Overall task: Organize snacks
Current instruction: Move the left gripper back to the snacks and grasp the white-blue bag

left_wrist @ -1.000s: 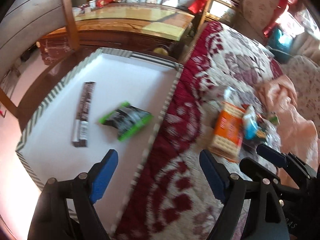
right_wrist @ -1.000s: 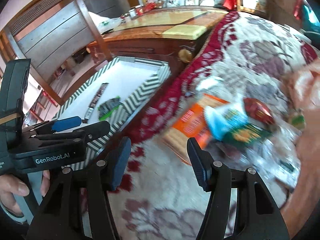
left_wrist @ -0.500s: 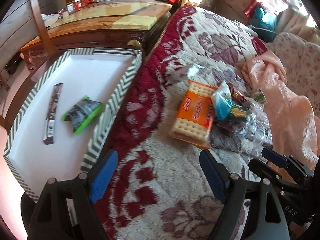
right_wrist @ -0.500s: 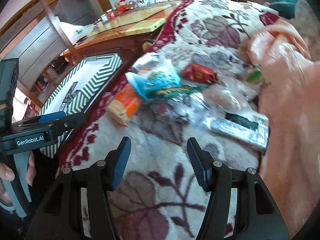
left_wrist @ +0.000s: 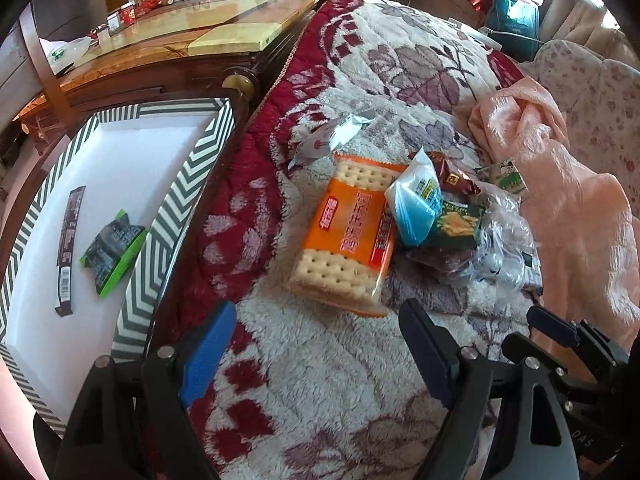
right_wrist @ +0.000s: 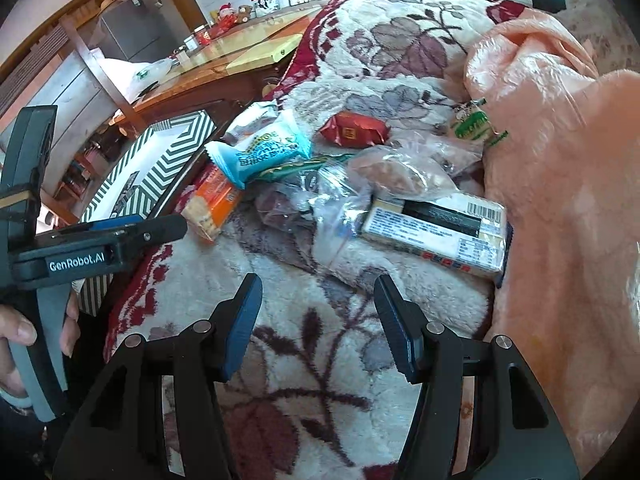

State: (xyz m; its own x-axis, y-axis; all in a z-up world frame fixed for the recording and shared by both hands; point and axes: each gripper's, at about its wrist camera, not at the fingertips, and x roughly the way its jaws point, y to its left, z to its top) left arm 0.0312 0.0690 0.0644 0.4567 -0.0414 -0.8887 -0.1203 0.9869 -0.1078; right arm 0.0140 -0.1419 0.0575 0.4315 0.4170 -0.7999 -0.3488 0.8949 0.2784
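Bright daylight, sharp centre (fisheye-warped, dark edges).

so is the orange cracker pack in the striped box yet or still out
Still out: the orange cracker pack lies flat on the floral fleece blanket, beside the green-and-white striped box, partly under a light blue snack packet.

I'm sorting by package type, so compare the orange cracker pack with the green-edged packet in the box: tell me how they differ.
The orange cracker pack lies on the floral blanket in the snack pile; the green-edged packet already lies inside the striped box. The cracker pack looks clearly larger. It is orange with crackers pictured; the packet is dark with a bright green border. A light blue packet overlaps the cracker pack; nothing covers the green one. Both lie flat, ungripped.
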